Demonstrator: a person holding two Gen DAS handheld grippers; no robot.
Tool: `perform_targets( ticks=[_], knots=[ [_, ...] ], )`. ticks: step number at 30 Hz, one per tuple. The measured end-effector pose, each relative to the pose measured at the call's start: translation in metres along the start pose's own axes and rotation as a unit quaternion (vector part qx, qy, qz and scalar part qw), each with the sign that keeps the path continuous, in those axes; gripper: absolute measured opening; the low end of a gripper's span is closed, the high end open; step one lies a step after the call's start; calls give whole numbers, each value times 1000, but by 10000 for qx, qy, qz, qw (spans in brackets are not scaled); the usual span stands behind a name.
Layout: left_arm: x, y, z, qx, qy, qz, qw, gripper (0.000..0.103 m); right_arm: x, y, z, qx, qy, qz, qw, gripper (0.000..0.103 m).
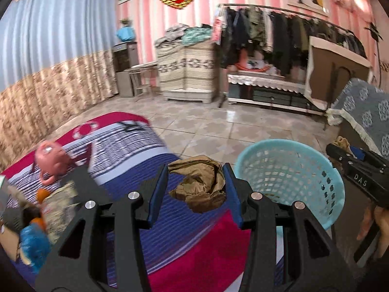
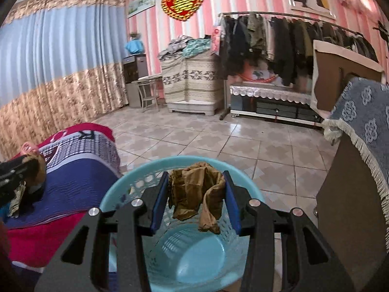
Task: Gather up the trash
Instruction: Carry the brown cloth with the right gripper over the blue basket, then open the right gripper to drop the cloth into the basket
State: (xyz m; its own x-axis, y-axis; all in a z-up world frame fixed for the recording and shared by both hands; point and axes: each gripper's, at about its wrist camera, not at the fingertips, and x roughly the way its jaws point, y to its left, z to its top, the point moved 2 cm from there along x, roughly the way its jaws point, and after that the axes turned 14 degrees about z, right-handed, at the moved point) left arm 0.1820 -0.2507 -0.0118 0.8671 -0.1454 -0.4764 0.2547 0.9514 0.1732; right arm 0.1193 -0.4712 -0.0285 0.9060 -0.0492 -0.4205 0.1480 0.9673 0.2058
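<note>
My left gripper [image 1: 195,189] is shut on a crumpled brown paper [image 1: 199,185] and holds it above the striped bedspread [image 1: 136,150], just left of the light-blue plastic basket [image 1: 313,153]. My right gripper [image 2: 197,197] is shut on another crumpled brown paper [image 2: 194,189] and holds it directly over the open basket [image 2: 136,182], whose inside looks bare. The right gripper also shows at the right edge of the left wrist view [image 1: 357,168]. The left gripper shows at the left edge of the right wrist view [image 2: 17,172].
A pink teapot-shaped thing [image 1: 52,158] and mixed clutter [image 1: 31,219] lie on the bed's left part. A cabinet with a blue fringed cover [image 2: 364,126] stands right of the basket. Tiled floor [image 2: 218,136], a clothes rack [image 2: 291,36] and a covered chest [image 2: 192,80] lie beyond.
</note>
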Motion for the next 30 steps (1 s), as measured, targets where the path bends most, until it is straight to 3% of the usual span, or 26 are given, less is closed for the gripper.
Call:
perform_targets(
  ticks=[10, 16, 18, 20, 22, 30],
  knots=[
    [38, -82, 13, 218, -12, -614, 9979, 46, 5, -39, -1, 273, -129, -389, 9988, 43],
    [52, -109, 15, 458, 15, -779, 9959, 48, 8, -48, -6, 425, -50, -459, 9980, 43],
    [52, -108, 15, 456, 49, -758, 9961, 55, 7, -47, -4, 438, -89, -451, 9980, 43],
    [53, -104, 15, 413, 46, -675, 9969, 78, 8, -46, -3, 417, -84, -434, 9982, 43],
    [52, -95, 17, 295, -21, -576, 9979, 85, 10, -43, -3, 374, -49, -419, 9984, 43],
    [57, -51, 15, 24, 119, -193, 9997, 92, 19, -23, -1, 236, 41, -251, 9994, 44]
  ],
)
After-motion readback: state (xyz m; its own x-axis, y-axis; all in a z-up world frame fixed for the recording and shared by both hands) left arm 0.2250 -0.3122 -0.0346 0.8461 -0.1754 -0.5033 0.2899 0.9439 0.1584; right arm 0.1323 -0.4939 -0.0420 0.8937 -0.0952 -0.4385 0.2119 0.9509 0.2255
